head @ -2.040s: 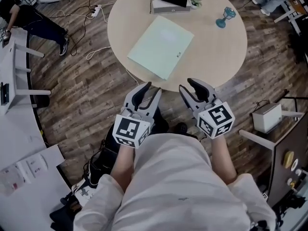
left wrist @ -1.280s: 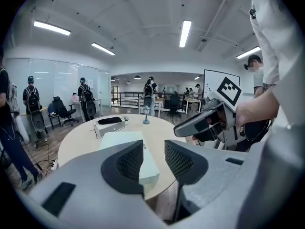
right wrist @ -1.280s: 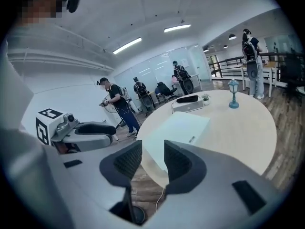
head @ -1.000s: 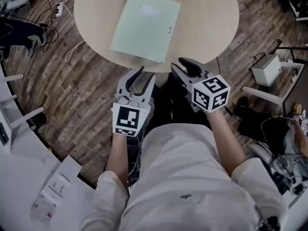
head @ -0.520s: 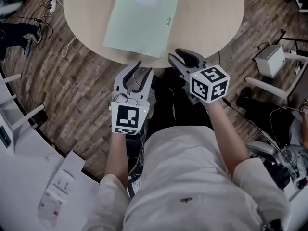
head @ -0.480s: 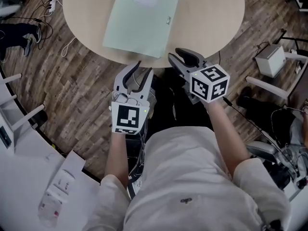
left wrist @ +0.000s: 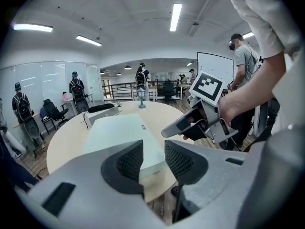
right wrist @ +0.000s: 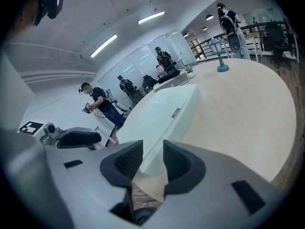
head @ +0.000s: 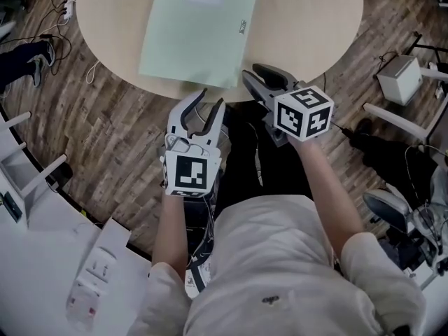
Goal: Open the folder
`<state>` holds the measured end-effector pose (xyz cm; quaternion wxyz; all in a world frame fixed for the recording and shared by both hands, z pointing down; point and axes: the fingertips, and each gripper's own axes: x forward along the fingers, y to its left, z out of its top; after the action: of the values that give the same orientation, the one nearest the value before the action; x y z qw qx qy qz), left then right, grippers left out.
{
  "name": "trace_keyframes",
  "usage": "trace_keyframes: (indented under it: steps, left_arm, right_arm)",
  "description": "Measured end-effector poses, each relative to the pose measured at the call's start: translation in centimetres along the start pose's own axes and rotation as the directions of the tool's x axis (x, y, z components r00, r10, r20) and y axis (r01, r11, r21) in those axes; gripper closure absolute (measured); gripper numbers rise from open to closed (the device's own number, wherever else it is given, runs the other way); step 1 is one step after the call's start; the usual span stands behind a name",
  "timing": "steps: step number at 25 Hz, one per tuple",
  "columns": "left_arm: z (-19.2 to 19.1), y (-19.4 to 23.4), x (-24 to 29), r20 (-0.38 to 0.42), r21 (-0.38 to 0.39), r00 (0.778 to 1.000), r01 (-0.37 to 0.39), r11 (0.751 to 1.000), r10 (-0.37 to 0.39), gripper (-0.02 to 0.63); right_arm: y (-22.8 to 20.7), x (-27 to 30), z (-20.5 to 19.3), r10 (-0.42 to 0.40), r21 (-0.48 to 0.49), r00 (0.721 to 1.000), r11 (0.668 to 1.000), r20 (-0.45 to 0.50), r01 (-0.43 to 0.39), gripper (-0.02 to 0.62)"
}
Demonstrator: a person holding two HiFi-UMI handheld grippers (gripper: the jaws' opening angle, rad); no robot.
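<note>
A pale green folder point(head: 196, 30) lies shut and flat on the round beige table point(head: 308, 19), its near edge close to the table's rim. Both grippers hang over the floor just short of that rim. My left gripper point(head: 212, 100) points at the folder's near edge, its jaws open and empty. My right gripper point(head: 255, 74) sits to its right, level with the folder's near right corner, also open and empty. In the left gripper view the left gripper point(left wrist: 153, 159) frames the folder point(left wrist: 121, 137), with the right gripper point(left wrist: 190, 123) alongside. The right gripper point(right wrist: 147, 159) sees the folder point(right wrist: 167, 109) ahead.
At the table's far side stand a black pouch on a white box point(left wrist: 102, 109) and a teal figurine point(right wrist: 221, 56). A white box point(head: 399, 75) and cables point(head: 63, 12) lie on the wooden floor. A white desk with papers point(head: 91, 285) is at lower left. People stand far off.
Both grippers have come lower and closer to the table's near edge, and the folder now fills more of the view. The folder has not moved and stays shut.
</note>
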<state>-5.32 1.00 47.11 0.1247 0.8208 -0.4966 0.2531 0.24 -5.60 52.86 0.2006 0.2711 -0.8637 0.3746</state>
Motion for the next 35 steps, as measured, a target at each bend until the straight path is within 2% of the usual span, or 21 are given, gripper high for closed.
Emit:
trace_keyframes:
  steps: [11, 20, 24, 29, 32, 35]
  left_arm:
    - [-1.3, 0.5, 1.8, 0.015, 0.005, 1.0, -0.002, 1.0, 0.002, 0.479]
    - [-1.8, 0.4, 2.8, 0.006, 0.048, 1.0, 0.001, 0.999, -0.001, 0.479]
    - [-1.9, 0.5, 2.8, 0.009, 0.044, 1.0, -0.001, 0.999, 0.001, 0.479]
    - [-2.4, 0.5, 3.0, -0.016, 0.105, 1.0, 0.001, 0.994, 0.0, 0.479]
    - [-2.7, 0.3, 3.3, -0.045, 0.179, 0.999, 0.009, 0.984, -0.001, 0.478]
    - [-2.8, -0.1, 3.8, -0.071, 0.269, 0.997, 0.026, 0.963, -0.008, 0.455]
  right_arm:
    - [-2.1, 2.6, -0.4, 0.003, 0.048, 1.0, 0.999, 0.009, -0.004, 0.476]
    - [-2.3, 3.5, -0.3, 0.031, 0.081, 0.999, 0.996, 0.021, -0.032, 0.479]
    - [-2.4, 3.6, -0.4, 0.041, 0.098, 0.999, 0.994, 0.021, -0.043, 0.474]
    - [-2.5, 3.7, -0.5, 0.048, 0.109, 0.999, 0.993, 0.025, -0.05, 0.469]
    - [-2.4, 3.6, -0.5, 0.043, 0.103, 0.999, 0.994, 0.025, -0.046, 0.485]
    - [-2.6, 3.6, -0.4, 0.037, 0.103, 0.999, 0.994, 0.028, -0.039, 0.485]
